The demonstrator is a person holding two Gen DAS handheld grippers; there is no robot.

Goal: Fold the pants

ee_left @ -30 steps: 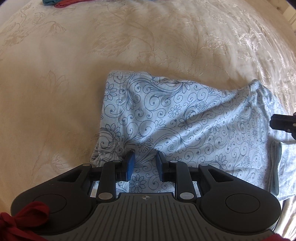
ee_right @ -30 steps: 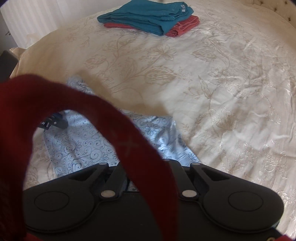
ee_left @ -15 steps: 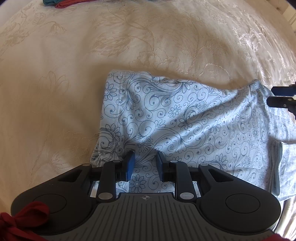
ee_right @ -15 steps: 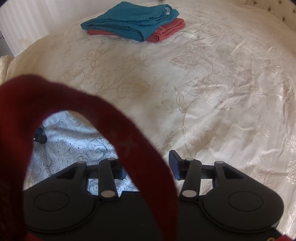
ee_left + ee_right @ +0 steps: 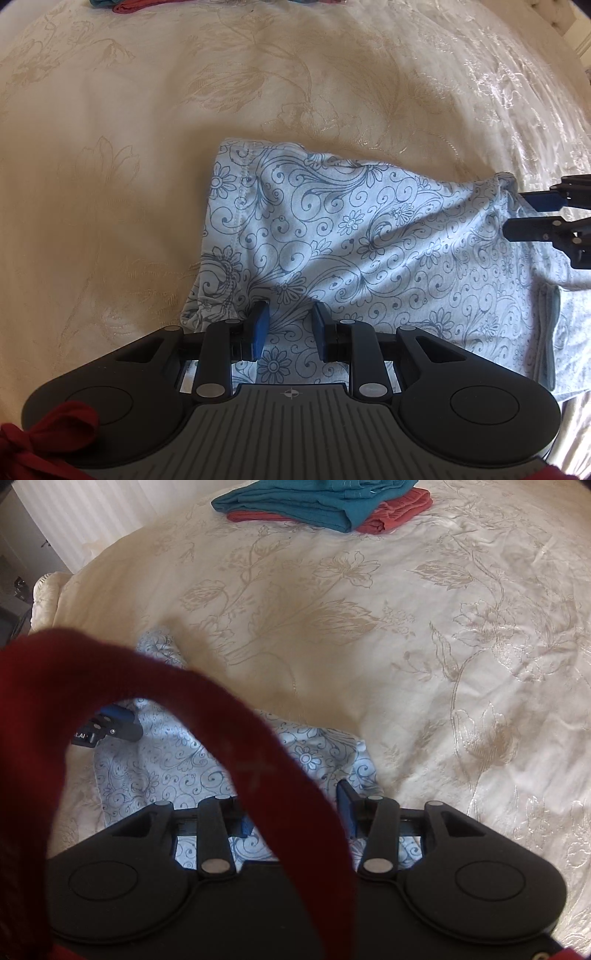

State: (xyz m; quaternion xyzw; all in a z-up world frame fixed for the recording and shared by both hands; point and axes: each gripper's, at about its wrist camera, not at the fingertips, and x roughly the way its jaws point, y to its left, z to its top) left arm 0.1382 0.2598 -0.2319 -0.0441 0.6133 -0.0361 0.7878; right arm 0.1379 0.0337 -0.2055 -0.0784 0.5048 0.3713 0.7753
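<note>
- the right gripper (image 5: pixel 295 812) was shut a second ago, with no gap showing between its fingers; now its jaws stand wide apart, and nothing is pinched between them.
- in the left wrist view the right gripper (image 5: pixel 517 216) has come in from the right edge and now sits at the far right corner of the pants (image 5: pixel 369 251), its two fingers spread either side of that bunched corner, not yet pressing on it as far as i can see.
- the left gripper (image 5: pixel 288 325) has not shifted: its blue pads sit partly apart, tips down on the cloth near the left end of the pants. i cannot tell whether a pinch of fabric is caught between them or whether they only rest on top.
- the pants lie on the cream bedspread (image 5: pixel 258 92), already doubled into a short, wide block, with a narrower layer edge showing at the right.
- judging from this, the right hand looks to be lining up a fresh grasp on the corner for the next fold, while the left pins or holds the other end.
- a red strap (image 5: pixel 166 686) loops across the right wrist view and hides the left finger of the right gripper and much of the pants under it.
- the right end of the pants runs out of the left wrist view, so how many layers lie there is unclear.
- folded clothes (image 5: pixel 325 502), teal over red, lie well apart at the far side of the bed, and are cut off at the top.
</note>
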